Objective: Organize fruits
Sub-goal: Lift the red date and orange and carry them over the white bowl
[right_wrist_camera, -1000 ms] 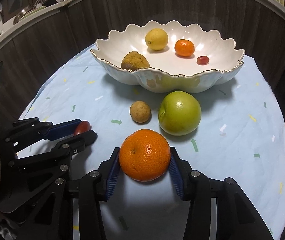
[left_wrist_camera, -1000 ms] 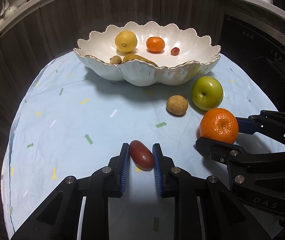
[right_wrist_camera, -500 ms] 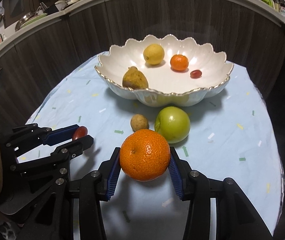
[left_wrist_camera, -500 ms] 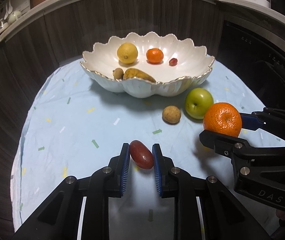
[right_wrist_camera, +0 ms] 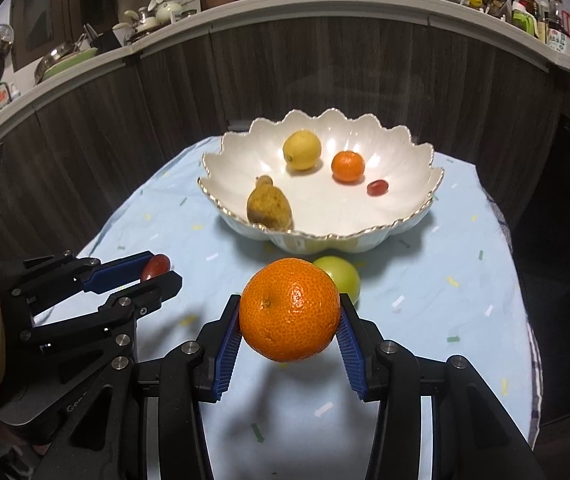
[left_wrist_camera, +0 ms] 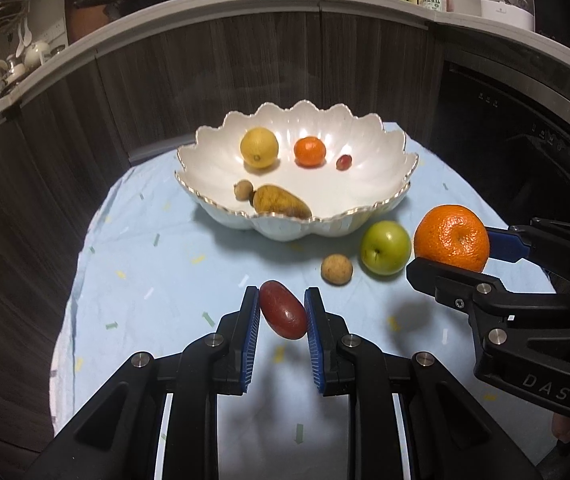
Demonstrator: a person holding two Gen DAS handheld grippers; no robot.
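Observation:
My left gripper [left_wrist_camera: 283, 314] is shut on a small dark red oval fruit [left_wrist_camera: 283, 315], held above the tablecloth. My right gripper [right_wrist_camera: 289, 322] is shut on a large orange [right_wrist_camera: 289, 309], also lifted off the cloth; the same orange [left_wrist_camera: 451, 238] shows at the right of the left wrist view. A white scalloped bowl [left_wrist_camera: 389, 200] stands beyond both and holds a lemon [left_wrist_camera: 259, 147], a small orange [left_wrist_camera: 309, 151], a small red fruit [left_wrist_camera: 343, 162], a brown pear [left_wrist_camera: 281, 202] and a small brown fruit [left_wrist_camera: 243, 189]. A green apple [left_wrist_camera: 385, 247] and a small tan fruit [left_wrist_camera: 337, 269] lie on the cloth.
The round table carries a light blue cloth [left_wrist_camera: 157, 272] with small coloured marks. Dark wood cabinet fronts [left_wrist_camera: 245, 64] curve behind the table, under a counter [right_wrist_camera: 85, 60] with pans and bottles. A dark appliance [left_wrist_camera: 517, 128] stands at the right.
Both grippers have risen with their fruits; the red fruit and the large orange left the cloth. The bowl and table look smaller and lower, and the counter has come into view.

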